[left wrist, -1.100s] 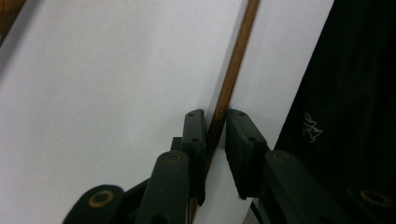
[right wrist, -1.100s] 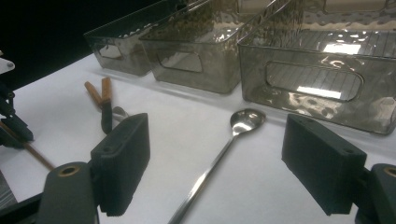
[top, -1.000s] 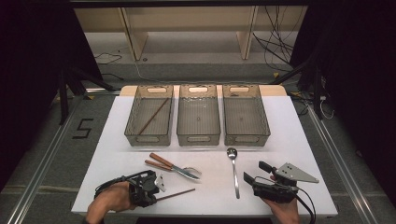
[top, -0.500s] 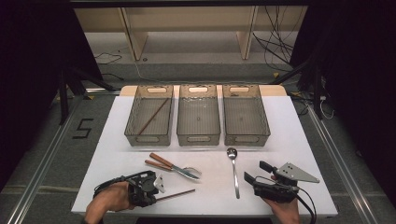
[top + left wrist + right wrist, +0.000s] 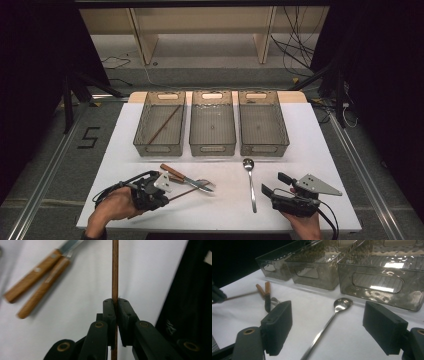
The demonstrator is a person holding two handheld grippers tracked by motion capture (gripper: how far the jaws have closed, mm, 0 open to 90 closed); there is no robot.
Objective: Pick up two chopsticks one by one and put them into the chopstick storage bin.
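My left gripper [image 5: 166, 196] is shut on a thin brown chopstick [image 5: 192, 190] near the table's front left. In the left gripper view the chopstick [image 5: 115, 270] runs straight up between the closed pads [image 5: 110, 312], above the white tabletop. Its free end reaches toward a wooden-handled knife and fork [image 5: 182, 177] lying side by side. My right gripper [image 5: 276, 183] rests at the front right, open, its pads [image 5: 278, 325] far apart. A steel spoon [image 5: 342, 303] lies ahead of it, bowl toward the bins, handle running in between the open jaws.
Three clear smoky bins stand in a row at the back: the left bin [image 5: 156, 148] holds another chopstick [image 5: 165, 124]; the middle bin [image 5: 212, 148] and the right bin [image 5: 265, 148] look empty. Dark floor surrounds the white table [image 5: 320, 150].
The left gripper has risen a little with the chopstick, whose free end has lifted off the table and swung toward the knife and fork. The right gripper has stayed put.
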